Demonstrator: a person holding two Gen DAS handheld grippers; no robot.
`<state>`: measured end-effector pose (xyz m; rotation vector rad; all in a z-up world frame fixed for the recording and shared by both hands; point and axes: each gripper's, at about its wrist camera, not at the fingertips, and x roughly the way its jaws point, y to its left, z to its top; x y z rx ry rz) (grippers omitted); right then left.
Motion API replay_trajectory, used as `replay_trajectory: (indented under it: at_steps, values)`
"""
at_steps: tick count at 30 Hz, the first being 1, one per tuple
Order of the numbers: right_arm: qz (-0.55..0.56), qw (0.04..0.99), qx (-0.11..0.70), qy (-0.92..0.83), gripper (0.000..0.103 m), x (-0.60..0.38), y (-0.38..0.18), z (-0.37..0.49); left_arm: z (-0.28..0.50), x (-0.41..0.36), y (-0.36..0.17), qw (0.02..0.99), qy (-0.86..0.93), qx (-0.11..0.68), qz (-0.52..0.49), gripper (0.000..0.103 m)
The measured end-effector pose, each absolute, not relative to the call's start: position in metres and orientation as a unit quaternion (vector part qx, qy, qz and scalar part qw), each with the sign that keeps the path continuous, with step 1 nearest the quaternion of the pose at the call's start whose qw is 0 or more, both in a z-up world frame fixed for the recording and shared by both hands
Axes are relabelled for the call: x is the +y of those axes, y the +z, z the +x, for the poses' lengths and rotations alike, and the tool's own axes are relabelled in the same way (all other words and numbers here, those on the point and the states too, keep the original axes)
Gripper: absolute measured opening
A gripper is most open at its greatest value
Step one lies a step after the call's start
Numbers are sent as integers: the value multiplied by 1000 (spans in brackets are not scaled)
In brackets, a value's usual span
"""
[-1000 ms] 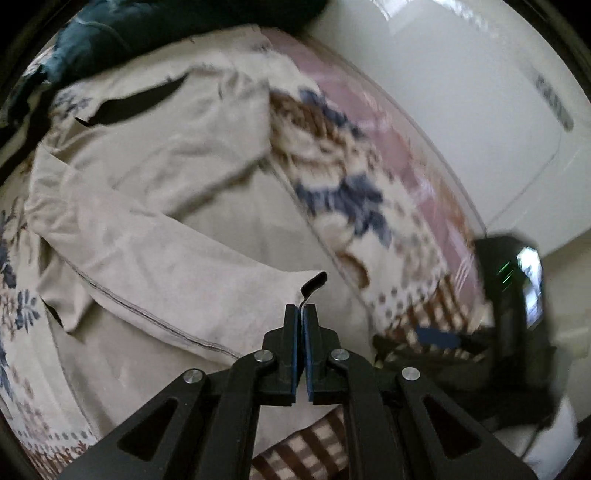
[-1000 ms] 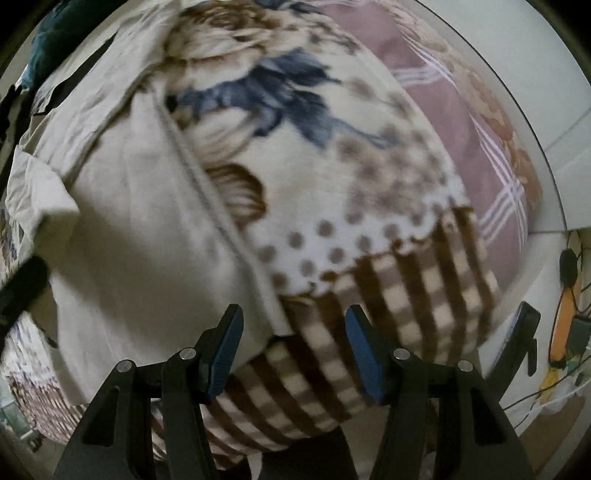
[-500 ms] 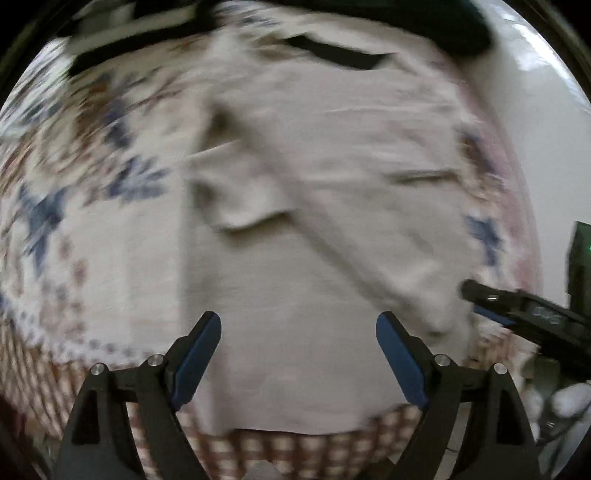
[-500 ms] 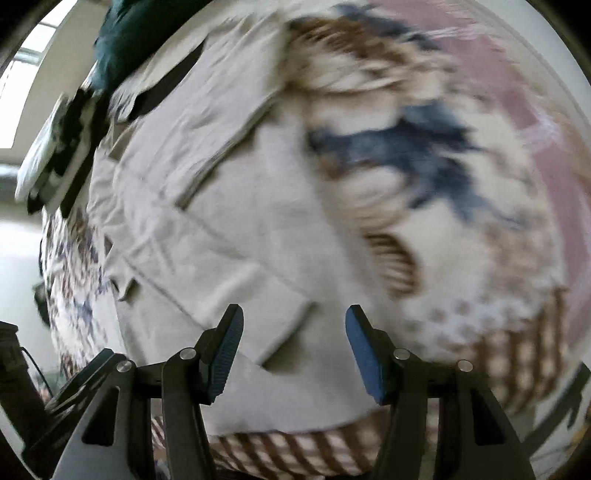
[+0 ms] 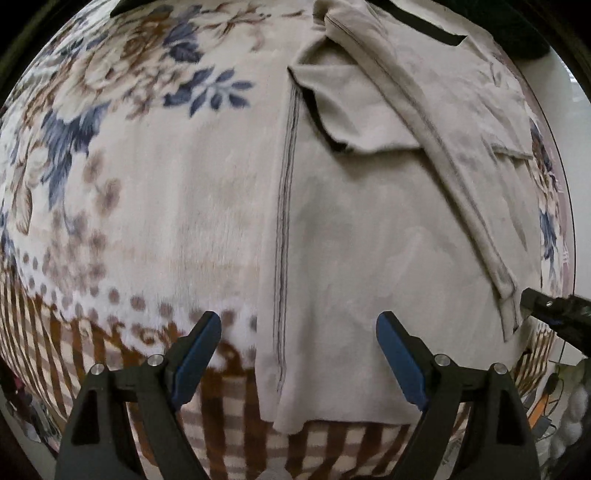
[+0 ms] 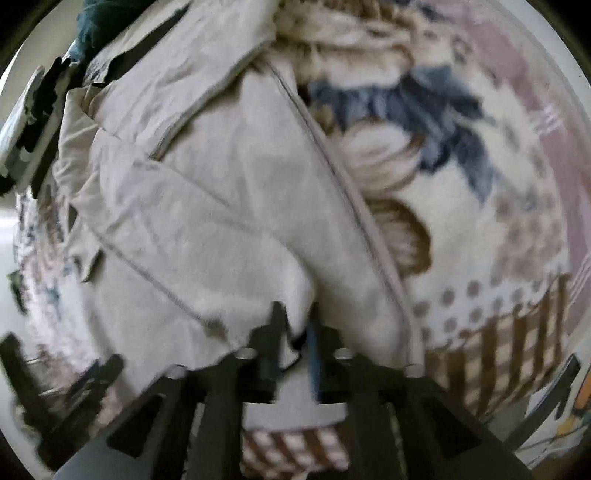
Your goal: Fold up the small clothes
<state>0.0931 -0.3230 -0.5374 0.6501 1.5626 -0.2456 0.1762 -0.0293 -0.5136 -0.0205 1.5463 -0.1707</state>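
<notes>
A beige garment point(image 5: 369, 229) with a dark side seam lies spread on a floral blanket point(image 5: 129, 192). One sleeve is folded across its body toward the lower right. My left gripper point(image 5: 299, 354) is open and empty, hovering over the garment's lower left hem. My right gripper point(image 6: 295, 332) is shut on the folded sleeve's end, at the garment's near edge point(image 6: 221, 229). The right gripper's tip also shows in the left wrist view point(image 5: 543, 310), at the sleeve cuff.
The blanket has a brown checked border point(image 5: 229, 417) along the near edge. A dark teal cloth point(image 6: 99, 22) lies at the far end. A white wall point(image 5: 580, 92) is beyond the bed's right side. Cables and small items point(image 6: 569, 421) lie at lower right.
My left gripper let go of the sleeve, opened and swung left over the hem. My right gripper moved in from the blanket edge and closed on the sleeve end.
</notes>
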Motion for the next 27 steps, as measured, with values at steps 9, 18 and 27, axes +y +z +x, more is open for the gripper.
replay_trajectory:
  at_steps: [9, 18, 27]
  values:
    - [348, 614, 688, -170, 44, -414, -522, 30, 134, -11, -529, 684, -94, 720, -74, 81]
    - [398, 602, 679, -136, 6, -427, -529, -2, 103, -15, -521, 689, -117, 709, -99, 4]
    - [440, 629, 634, -90, 4, -430, -469, 0, 141, 38, -476, 655, -112, 704, -250, 3]
